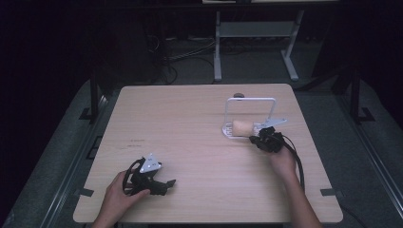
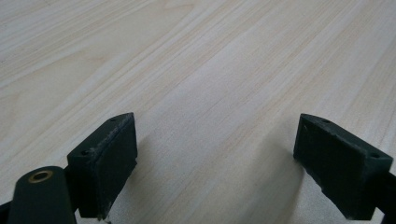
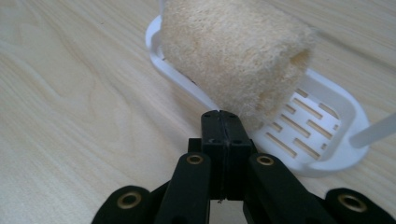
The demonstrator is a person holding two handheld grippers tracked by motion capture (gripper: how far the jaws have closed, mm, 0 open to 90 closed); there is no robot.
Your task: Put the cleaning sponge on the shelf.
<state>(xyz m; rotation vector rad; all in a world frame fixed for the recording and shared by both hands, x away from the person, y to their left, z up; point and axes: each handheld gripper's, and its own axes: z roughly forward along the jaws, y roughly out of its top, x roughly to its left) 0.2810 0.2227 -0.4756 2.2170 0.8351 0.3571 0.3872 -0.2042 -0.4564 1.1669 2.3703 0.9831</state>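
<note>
Your right claw [image 3: 223,116] pressed fully closed, pinching the near edge of the loofah sponge [image 3: 236,53] just ahead of it, sponge lying on the white slotted tray [image 3: 313,135], your left claw [image 2: 212,158] gaping wide over bare wooden table [image 2: 196,60], gripping nothing

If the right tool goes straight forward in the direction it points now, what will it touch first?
Most likely the sponge. The right tool is shut, and its tip sits at the sponge's near end, above the white tray. Whether they already touch is unclear; depth is hard to judge here.
</note>
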